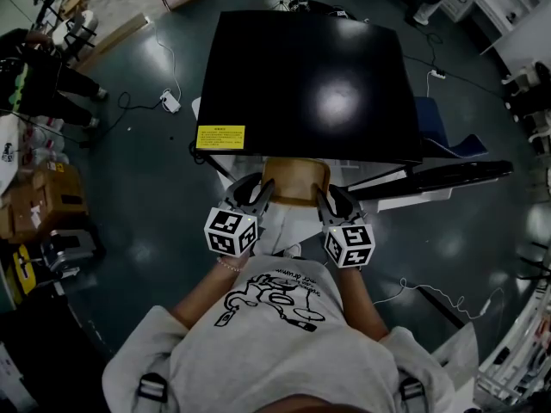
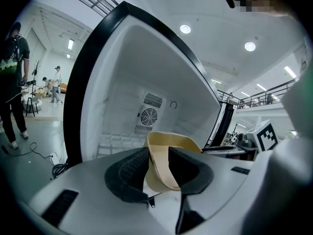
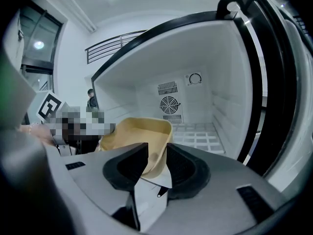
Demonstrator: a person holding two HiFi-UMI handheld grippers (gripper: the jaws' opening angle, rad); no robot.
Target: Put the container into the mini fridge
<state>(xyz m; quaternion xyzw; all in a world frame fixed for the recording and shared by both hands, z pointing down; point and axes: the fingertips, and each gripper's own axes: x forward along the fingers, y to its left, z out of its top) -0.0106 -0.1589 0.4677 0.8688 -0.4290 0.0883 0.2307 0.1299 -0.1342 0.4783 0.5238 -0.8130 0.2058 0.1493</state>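
Note:
A tan plastic container [image 1: 295, 179] hangs just in front of the open black mini fridge [image 1: 301, 84]. My left gripper [image 1: 261, 198] is shut on its left rim and my right gripper [image 1: 325, 203] on its right rim. In the left gripper view the container's wall [image 2: 171, 141] runs between the pads of the left gripper [image 2: 157, 166]. The right gripper view shows the right gripper [image 3: 154, 163] pinching the container's rim [image 3: 139, 131]. Beyond the container lies the white fridge interior with a fan grille [image 3: 168, 104] and a wire shelf [image 3: 198, 133]. The fridge door [image 1: 448, 177] stands open to the right.
A person [image 1: 34, 76] stands at the far left, with cardboard boxes [image 1: 43, 196] below. Cables and a power strip [image 1: 170, 101] lie on the dark floor left of the fridge. More cable [image 1: 430, 295] runs at lower right.

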